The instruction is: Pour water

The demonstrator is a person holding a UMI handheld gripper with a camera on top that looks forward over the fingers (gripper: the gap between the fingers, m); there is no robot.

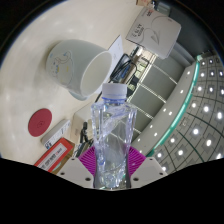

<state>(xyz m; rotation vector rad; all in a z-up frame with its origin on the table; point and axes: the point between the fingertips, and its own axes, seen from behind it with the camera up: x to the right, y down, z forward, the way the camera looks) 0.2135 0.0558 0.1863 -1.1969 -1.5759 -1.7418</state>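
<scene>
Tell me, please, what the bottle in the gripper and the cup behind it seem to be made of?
The bottle, clamped between the gripper fingers, looks like clear thin plastic: the scene shows through its ribbed wall. The cup looks like white glazed ceramic, smooth and opaque with a thick rim, though hard plastic is possible.

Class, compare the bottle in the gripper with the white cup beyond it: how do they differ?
The bottle is clear; the cup is opaque white. The bottle is tall and narrow; the cup is short and wide. The gripper clamps the bottle; the cup stands free. Both look tilted.
</scene>
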